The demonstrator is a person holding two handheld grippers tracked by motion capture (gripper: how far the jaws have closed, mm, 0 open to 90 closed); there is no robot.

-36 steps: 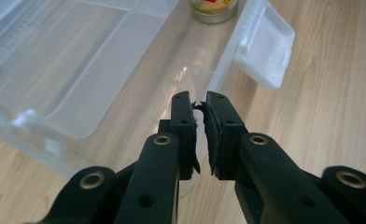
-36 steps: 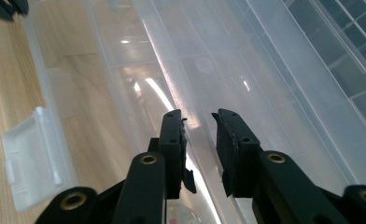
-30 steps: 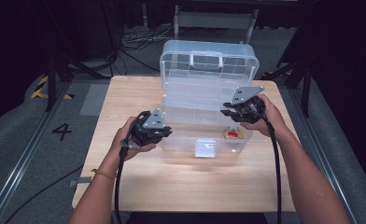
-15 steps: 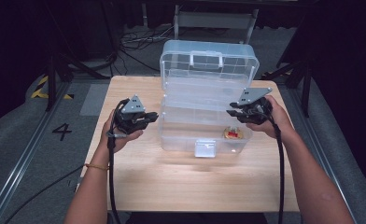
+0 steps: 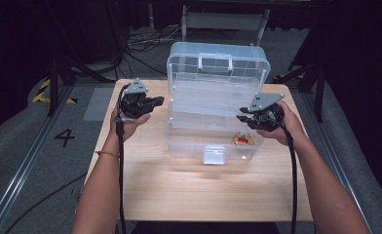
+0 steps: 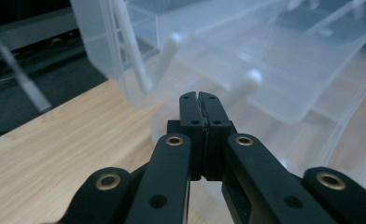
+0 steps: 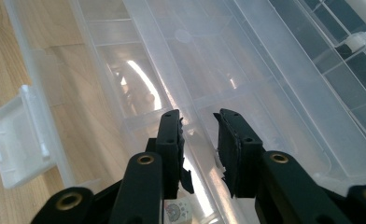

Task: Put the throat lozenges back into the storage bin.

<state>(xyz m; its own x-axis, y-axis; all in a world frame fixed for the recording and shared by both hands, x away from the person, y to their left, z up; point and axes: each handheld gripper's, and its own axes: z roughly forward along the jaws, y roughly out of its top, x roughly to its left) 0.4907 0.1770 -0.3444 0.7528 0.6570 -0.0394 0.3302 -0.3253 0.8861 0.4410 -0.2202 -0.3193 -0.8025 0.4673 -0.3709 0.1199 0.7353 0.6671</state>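
Observation:
A clear plastic toolbox (image 5: 213,112) stands open in the middle of the wooden table, its lid upright at the back and its trays stepped out. My left gripper (image 5: 159,101) hovers beside the box's left end, jaws pointing at it; in the left gripper view the left gripper (image 6: 200,96) is shut with nothing held, facing the tray's edge (image 6: 265,88). My right gripper (image 5: 240,118) hangs over the box's right side. The right gripper view has the right gripper (image 7: 197,117) open above a clear tray (image 7: 228,60), holding nothing. A small red and orange item (image 5: 243,140) lies in the base.
A white latch (image 5: 214,155) hangs at the front of the box, seen also as the white latch (image 7: 17,140) in the right gripper view. Bare wooden table (image 5: 199,195) stretches in front of the box. Dark floor, cables and stands surround the table.
My left gripper has moved from the box's front left corner out to the left and farther back. The right gripper has stayed nearly in place over the box's right side.

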